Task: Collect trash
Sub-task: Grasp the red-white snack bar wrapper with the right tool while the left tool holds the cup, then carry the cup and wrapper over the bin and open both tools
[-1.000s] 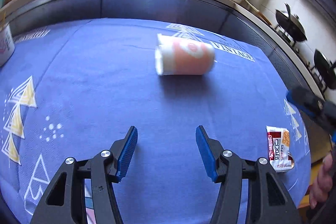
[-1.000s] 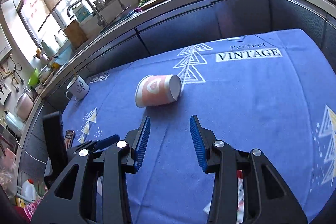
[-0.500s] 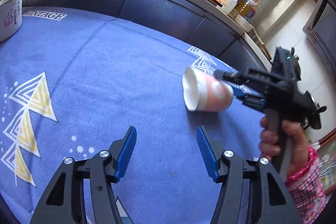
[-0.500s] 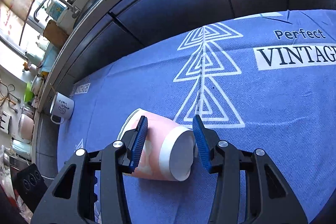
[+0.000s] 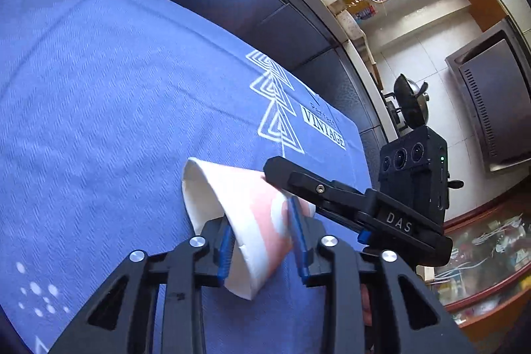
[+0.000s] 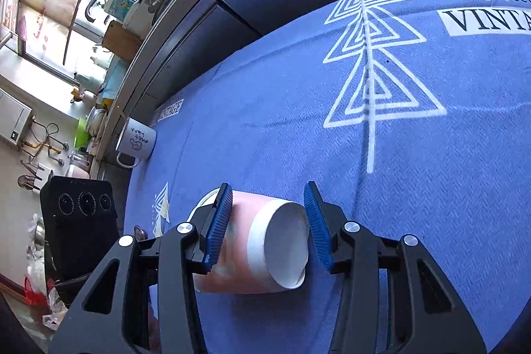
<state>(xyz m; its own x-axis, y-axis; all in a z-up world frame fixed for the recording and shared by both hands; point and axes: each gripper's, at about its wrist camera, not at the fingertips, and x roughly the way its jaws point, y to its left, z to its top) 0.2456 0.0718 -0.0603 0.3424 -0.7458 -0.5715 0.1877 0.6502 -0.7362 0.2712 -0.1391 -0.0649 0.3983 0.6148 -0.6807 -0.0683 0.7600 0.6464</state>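
Both grippers have closed in on the pink-and-white paper cup that a second ago lay alone on its side in the middle of the blue tablecloth. The left gripper, whose jaws have just been closing, now pinches the cup near its open mouth, its blue pads pressed into the wall so that the rim is flattened into a narrow oval. The right gripper straddles the other end of the cup, one pad against the pink side and the other beside the white base; its jaws stand part open and the paper there keeps its round shape, so whether it truly grips or merely brackets the cup cannot be told for certain. In the right wrist view the cup appears to lie low on the cloth, though contact cannot be confirmed, well apart from the white enamel mug at the table's far edge. To do this step well, squeeze no harder on the left, since thin paper will crumple and slip; let one gripper take the load while the other releases cleanly, and lift straight up before carrying the cup away. A tug between the two grippers could tear it.
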